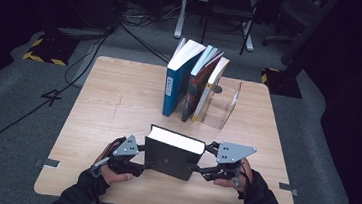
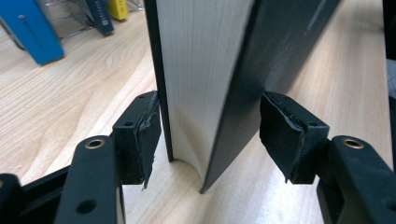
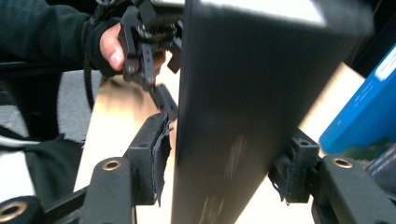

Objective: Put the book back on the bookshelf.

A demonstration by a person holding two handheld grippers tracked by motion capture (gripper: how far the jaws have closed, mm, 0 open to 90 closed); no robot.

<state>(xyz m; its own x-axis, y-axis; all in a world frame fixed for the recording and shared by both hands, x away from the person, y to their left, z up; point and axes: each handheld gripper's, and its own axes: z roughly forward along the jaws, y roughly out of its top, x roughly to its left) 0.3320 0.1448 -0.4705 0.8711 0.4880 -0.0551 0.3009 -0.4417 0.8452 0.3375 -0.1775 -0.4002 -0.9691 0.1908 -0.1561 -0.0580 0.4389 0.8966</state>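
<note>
A: Item one, your black hardcover book [image 1: 171,156]?

B: Standing on edge at the near middle of the wooden table [image 1: 119,96], between your grippers.

A: Your left gripper [image 1: 135,164]?

B: Clamped across its page edge, pads on both covers.

A: Your right gripper [image 1: 201,170]?

B: Clenched on the spine end.

A: Behind?

B: A blue book [image 1: 176,79] leaning in the clear bookend [image 1: 226,106].

the left tongs [image 2: 210,135] straddle a black book [image 2: 219,70] standing on the counter [image 2: 60,107], pads touching both covers; a blue book [image 2: 28,28] stands behind.
</note>
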